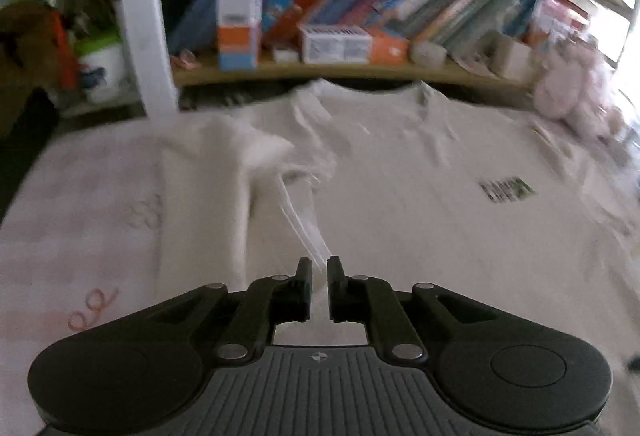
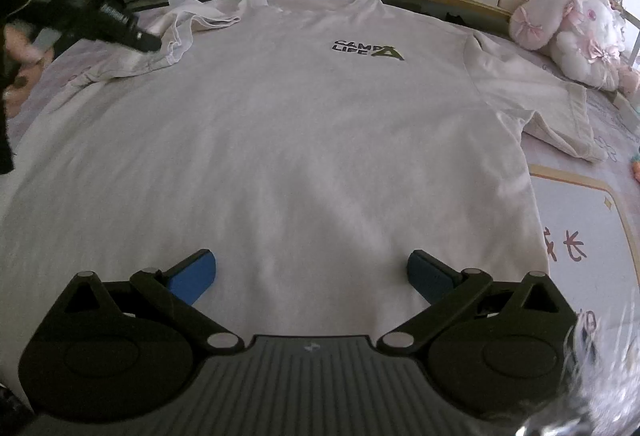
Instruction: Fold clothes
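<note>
**Sleeve fold under way on the bed**

A white T-shirt [image 2: 300, 124] lies flat on the bed [image 2: 580, 220]. The left gripper [image 1: 319, 270] pinches its sleeve [image 1: 304, 228]; the right gripper [image 2: 312, 268] hovers, fingers spread. Best carried inward evenly, keeping tension.

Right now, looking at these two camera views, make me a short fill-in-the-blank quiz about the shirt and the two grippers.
1. The white T-shirt lies flat with its printed logo facing ____.
2. The fingers of the right gripper stand wide ____ over the hem.
3. The left gripper is nearly closed on a fold of the ____.
4. Beside the far sleeve sits a pink ____ toy.

Missing words: up; open; sleeve; plush
</note>
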Tool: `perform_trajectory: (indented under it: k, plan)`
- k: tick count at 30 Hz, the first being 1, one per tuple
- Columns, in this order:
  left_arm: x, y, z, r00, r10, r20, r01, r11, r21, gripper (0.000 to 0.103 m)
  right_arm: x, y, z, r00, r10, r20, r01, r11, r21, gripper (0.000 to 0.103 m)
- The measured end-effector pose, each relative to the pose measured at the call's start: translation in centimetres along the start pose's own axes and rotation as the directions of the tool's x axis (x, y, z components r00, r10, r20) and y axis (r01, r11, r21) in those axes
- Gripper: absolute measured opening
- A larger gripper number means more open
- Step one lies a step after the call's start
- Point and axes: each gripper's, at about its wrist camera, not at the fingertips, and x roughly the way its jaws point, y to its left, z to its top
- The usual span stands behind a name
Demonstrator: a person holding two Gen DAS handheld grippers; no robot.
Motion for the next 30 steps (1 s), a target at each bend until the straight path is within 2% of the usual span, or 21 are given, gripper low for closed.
perform_trajectory:
  k: [4, 7, 9, 10, 12, 15, 17, 19, 21, 23, 24, 27, 28, 29, 30]
  plan:
    - [1.6, -1.0, 0.6, 0.997, 0.079, -0.02, -0.078, 0.997, 0.006, 0.011, 0.0, 0.0, 0.1, 1.0, -0.001, -0.001, 0.001, 1.0, 0.001, 0.103]
    - [3.0, -1.6, 0.8, 0.991, 0.114, -0.068, -0.114, 0.993, 0.005, 0.018, 0.0, -0.1, 0.0, 1.0, 0.0, 0.001, 0.0, 1.0, -0.001, 0.103]
    - [3.1, -2.0, 0.5, 0.988, 0.145, -0.053, -0.143, 0.989, 0.037, 0.019, 0.0, -0.1, 0.0, 1.0, 0.003, 0.001, -0.003, 1.0, -0.003, 0.103]
    - [3.1, -2.1, 0.4, 0.987, 0.154, -0.047, -0.151, 0.987, 0.053, 0.015, -0.1, -0.2, -0.1, 1.0, 0.004, 0.001, -0.004, 1.0, -0.004, 0.103]
    - [2.8, -1.7, 0.3, 0.991, 0.133, -0.033, -0.131, 0.989, 0.063, 0.001, -0.1, -0.3, -0.1, 1.0, 0.006, 0.001, -0.006, 1.0, -0.006, 0.103]
    - [0.9, -1.0, 0.8, 0.998, 0.069, 0.013, -0.07, 0.996, 0.06, 0.001, -0.2, -0.4, -0.2, 1.0, 0.009, 0.001, -0.009, 1.0, -0.009, 0.103]
    - [-1.2, -0.6, 1.1, 0.998, -0.02, 0.058, 0.015, 0.997, 0.08, 0.001, -0.2, -0.5, -0.2, 1.0, 0.012, 0.003, -0.012, 1.0, -0.012, 0.103]
    - [-2.6, -0.6, 0.9, 0.994, -0.103, 0.045, 0.097, 0.987, 0.127, 0.002, -0.2, -0.5, -0.3, 1.0, 0.014, 0.005, -0.014, 1.0, -0.015, 0.103]
    - [-2.0, -0.6, 0.4, 0.994, -0.103, -0.028, 0.106, 0.98, 0.166, 0.008, -0.2, -0.6, -0.3, 1.0, 0.014, 0.008, -0.014, 1.0, -0.016, 0.103]
    - [-0.1, 0.1, -0.2, 0.99, -0.069, -0.121, 0.087, 0.985, 0.146, 0.015, -0.1, -0.6, -0.3, 1.0, 0.014, 0.008, -0.014, 1.0, -0.017, 0.103]
    - [0.5, 0.6, -0.3, 0.988, -0.064, -0.143, 0.082, 0.989, 0.125, 0.017, -0.1, -0.6, -0.3, 1.0, 0.015, 0.007, -0.015, 1.0, -0.018, 0.103]
    - [-1.0, 3.2, 0.5, 0.994, -0.108, -0.025, 0.108, 0.994, -0.025, 0.027, -0.1, -0.5, -0.3, 1.0, 0.017, 0.004, -0.016, 1.0, -0.021, 0.103]
    - [-1.6, 4.1, 0.8, 0.993, -0.119, 0.015, 0.12, 0.99, -0.075, 0.035, -0.1, -0.5, -0.3, 1.0, 0.017, 0.004, -0.017, 1.0, -0.022, 0.103]
    - [-1.9, 5.1, 1.1, 0.992, -0.115, 0.052, 0.121, 0.985, -0.124, 0.039, -0.2, -0.5, -0.4, 1.0, 0.018, 0.004, -0.018, 1.0, -0.023, 0.103]
    - [-1.7, 6.5, 1.6, 0.994, -0.08, 0.076, 0.092, 0.98, -0.175, 0.039, -0.3, -0.5, -0.4, 1.0, 0.019, 0.005, -0.019, 1.0, -0.024, 0.103]
